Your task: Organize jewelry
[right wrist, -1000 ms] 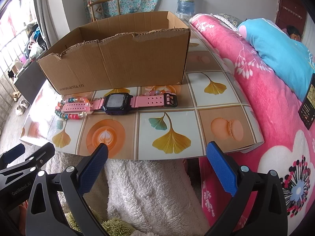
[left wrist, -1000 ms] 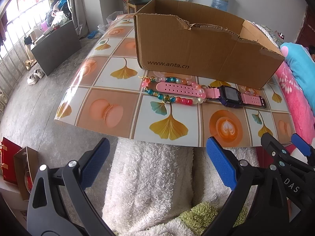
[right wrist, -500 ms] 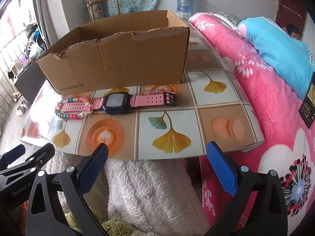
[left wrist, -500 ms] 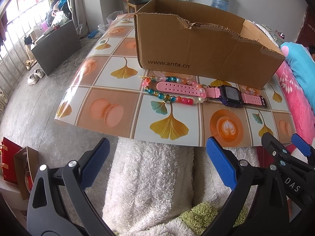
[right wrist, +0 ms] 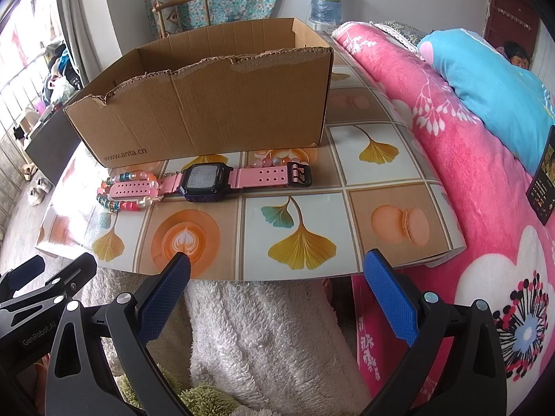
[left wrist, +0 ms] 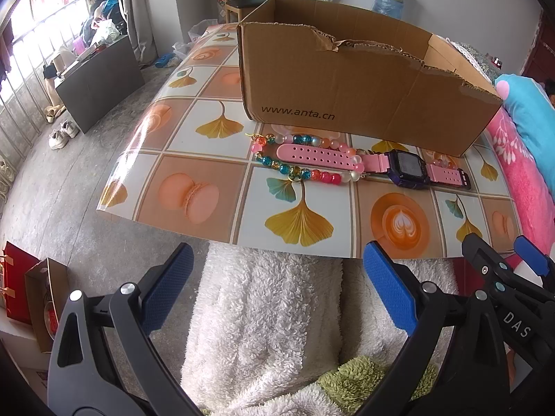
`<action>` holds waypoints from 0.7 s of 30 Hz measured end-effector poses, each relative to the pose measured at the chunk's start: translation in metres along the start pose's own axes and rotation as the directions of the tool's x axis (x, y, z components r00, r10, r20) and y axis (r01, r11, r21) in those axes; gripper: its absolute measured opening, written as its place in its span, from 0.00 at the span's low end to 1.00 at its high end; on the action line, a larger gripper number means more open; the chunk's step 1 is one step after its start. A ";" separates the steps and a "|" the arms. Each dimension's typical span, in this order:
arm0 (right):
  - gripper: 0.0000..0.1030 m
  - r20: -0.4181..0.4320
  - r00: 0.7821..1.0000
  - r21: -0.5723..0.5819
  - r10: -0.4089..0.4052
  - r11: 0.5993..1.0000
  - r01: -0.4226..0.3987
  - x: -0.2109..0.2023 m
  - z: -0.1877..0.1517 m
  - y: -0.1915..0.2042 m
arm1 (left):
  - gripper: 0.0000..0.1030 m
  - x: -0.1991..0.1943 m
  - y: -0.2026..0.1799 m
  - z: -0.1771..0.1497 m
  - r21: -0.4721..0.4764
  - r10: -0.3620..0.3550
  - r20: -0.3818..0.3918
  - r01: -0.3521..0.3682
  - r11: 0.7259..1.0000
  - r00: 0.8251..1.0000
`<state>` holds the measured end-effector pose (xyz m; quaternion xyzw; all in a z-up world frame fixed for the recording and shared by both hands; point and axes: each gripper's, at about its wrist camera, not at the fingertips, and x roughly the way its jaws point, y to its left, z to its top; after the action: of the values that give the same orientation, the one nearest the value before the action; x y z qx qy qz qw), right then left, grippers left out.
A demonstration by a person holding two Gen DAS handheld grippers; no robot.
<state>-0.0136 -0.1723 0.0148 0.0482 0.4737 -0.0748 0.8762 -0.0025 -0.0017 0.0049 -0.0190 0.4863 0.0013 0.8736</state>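
A pink-strapped watch (left wrist: 406, 168) (right wrist: 208, 180) with a dark square face lies flat on the patterned table (left wrist: 298, 215) (right wrist: 301, 239), just in front of an open cardboard box (left wrist: 350, 93) (right wrist: 208, 111). A colourful bead bracelet (left wrist: 295, 170) (right wrist: 128, 199) lies around the watch's left strap end. A few pale beads (right wrist: 269, 163) show behind the right strap. My left gripper (left wrist: 277, 267) is open and empty, held off the table's near edge. My right gripper (right wrist: 277, 270) is open and empty, also at the near edge.
A white fluffy cloth (left wrist: 267, 319) (right wrist: 270, 332) lies below both grippers. A pink floral bedcover (right wrist: 485, 180) and blue pillow (right wrist: 485, 79) lie to the right. A dark bench (left wrist: 100, 76) and shoes stand on the floor to the left.
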 end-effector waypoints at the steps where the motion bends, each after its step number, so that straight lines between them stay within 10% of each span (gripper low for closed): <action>1: 0.95 0.000 1.000 0.000 0.000 1.000 0.000 0.000 0.000 0.000 | 0.92 0.000 0.000 0.000 0.000 0.000 -0.001 0.000 1.000 1.000; 21: 0.95 -0.037 0.999 0.012 -0.025 1.000 0.026 0.030 0.009 -0.009 | 0.92 0.036 0.009 0.008 0.029 0.027 -0.002 -0.027 0.999 1.000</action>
<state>0.0084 -0.1849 -0.0056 0.0489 0.4900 -0.0878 0.8659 0.0236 0.0074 -0.0219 0.0004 0.4876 0.0059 0.8731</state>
